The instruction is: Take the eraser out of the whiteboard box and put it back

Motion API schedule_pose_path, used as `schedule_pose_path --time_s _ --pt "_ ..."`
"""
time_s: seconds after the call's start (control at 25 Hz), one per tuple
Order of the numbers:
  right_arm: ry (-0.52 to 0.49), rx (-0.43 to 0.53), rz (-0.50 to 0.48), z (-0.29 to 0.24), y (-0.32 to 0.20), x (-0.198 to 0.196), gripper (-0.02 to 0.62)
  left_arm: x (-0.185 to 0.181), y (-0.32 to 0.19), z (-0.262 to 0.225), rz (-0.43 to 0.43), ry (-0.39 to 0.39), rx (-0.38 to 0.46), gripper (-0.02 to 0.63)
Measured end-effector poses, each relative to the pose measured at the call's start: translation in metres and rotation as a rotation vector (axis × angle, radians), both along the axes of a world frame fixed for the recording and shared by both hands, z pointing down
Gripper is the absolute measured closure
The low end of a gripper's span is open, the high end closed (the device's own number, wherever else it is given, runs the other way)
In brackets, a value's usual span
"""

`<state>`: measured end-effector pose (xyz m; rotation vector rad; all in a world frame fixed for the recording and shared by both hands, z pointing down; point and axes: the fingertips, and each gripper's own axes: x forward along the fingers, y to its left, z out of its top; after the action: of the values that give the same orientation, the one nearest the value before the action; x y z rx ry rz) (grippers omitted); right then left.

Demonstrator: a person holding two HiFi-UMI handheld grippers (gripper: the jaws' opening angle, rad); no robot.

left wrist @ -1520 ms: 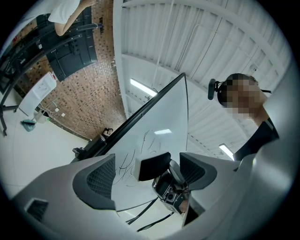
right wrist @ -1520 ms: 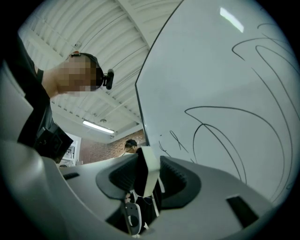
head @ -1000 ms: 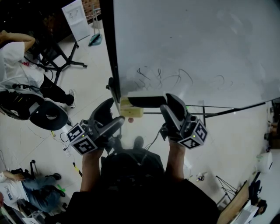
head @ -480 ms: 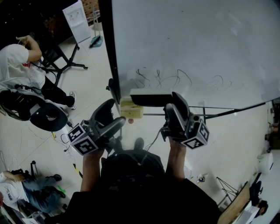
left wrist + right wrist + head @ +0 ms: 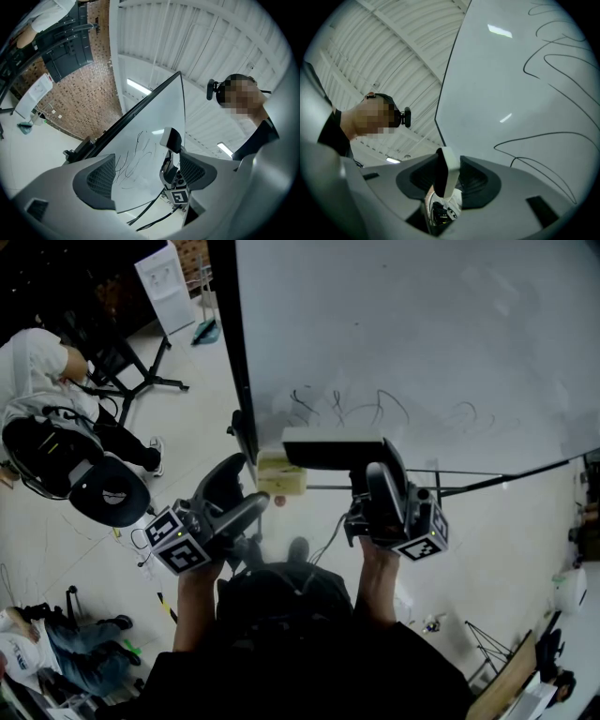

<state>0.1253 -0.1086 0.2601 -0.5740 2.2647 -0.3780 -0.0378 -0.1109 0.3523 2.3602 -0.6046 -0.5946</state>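
Note:
My right gripper [image 5: 371,463] is shut on the eraser [image 5: 333,448], a long block with a pale face and a dark side. It holds the eraser just below the black scribbles [image 5: 347,409] on the whiteboard [image 5: 422,334]. In the right gripper view the eraser [image 5: 446,169] stands edge-on between the jaws, with the whiteboard [image 5: 525,70] close ahead. A yellowish box [image 5: 281,476] hangs at the board's lower left corner. Lower and to the left, my left gripper [image 5: 242,486] is open and holds nothing; its own view looks past the jaws at the eraser [image 5: 172,139].
A person [image 5: 37,381] sits at the left beside a black office chair [image 5: 108,491]. Another person [image 5: 56,643] is low on the floor at the bottom left. A white sign on a stand [image 5: 164,282] is behind the board's dark left edge [image 5: 230,352].
My right gripper has risen with the eraser toward the scribbles and rolled, so the eraser's pale face now shows. The left gripper has stayed put. The seated person has shifted.

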Motion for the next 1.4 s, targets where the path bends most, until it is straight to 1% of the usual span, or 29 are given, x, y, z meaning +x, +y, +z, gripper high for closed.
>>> schedule_pose_path --time_s 0.28,0.48,0.68,0.84,0.92,1.04,1.4 --pt "-0.06 0.007 -0.012 -0.008 0.0 0.006 0.433 0.0 -0.001 -0.005 -0.006 0.008 0.015 0.179" --pt "-0.091 0.039 -0.001 -0.028 -0.001 0.007 0.433 -0.001 0.0 -0.006 -0.007 0.009 0.017 0.179" --pt "-0.129 0.039 -0.012 -0.033 0.0 0.009 0.434 -0.001 0.001 -0.01 -0.007 0.015 0.036 0.179" --pt "-0.159 0.041 -0.02 -0.036 0.001 0.011 0.433 0.001 0.003 -0.013 0.0 0.014 0.018 0.179" --pt "-0.177 0.04 -0.023 -0.037 0.001 0.013 0.434 0.002 0.003 -0.014 0.003 0.015 0.026 0.179" --pt "-0.21 0.038 -0.026 -0.038 0.001 0.016 0.434 0.002 0.003 -0.016 0.002 0.024 0.051 0.179" --pt "-0.317 0.021 -0.056 -0.037 0.0 0.024 0.433 0.005 0.003 -0.019 0.01 0.032 0.059 0.179"
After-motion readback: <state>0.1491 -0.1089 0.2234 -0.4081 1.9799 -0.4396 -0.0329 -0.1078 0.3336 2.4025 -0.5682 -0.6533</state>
